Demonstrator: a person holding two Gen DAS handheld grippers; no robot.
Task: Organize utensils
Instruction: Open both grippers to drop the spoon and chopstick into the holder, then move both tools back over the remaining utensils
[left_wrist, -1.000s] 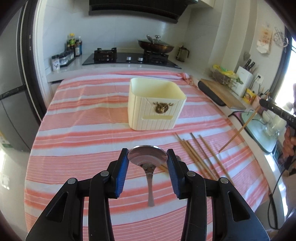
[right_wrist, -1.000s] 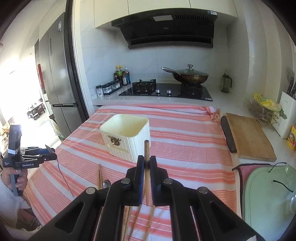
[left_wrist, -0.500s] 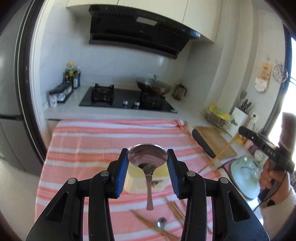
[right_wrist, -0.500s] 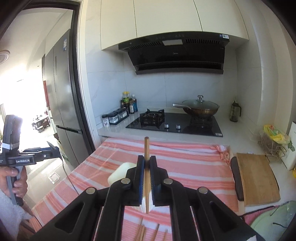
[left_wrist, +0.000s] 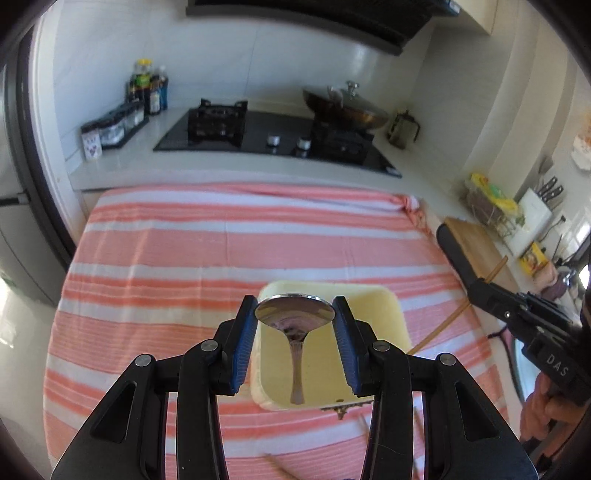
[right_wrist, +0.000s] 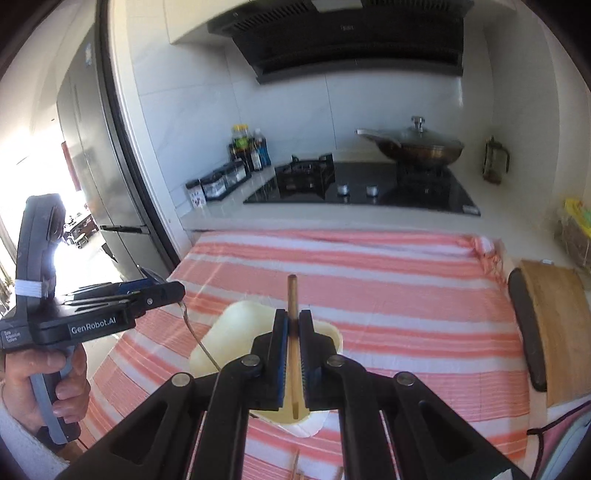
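Above cream bin (left_wrist: 373, 306): clamped spoon (left_wrist: 295, 317), chopstick (right_wrist: 292, 295).

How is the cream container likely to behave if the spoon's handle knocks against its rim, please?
The container looks like thin plastic and is empty, so probably light. It may slide on the striped cloth. Its wide square base should resist tipping.

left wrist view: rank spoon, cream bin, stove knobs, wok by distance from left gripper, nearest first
1. Spoon: held by its bowl between the left gripper's fingers.
2. Cream bin: just below and beyond the gripper, on the striped cloth.
3. Stove knobs: far counter, centre.
4. Wok: behind the knobs, to the right.
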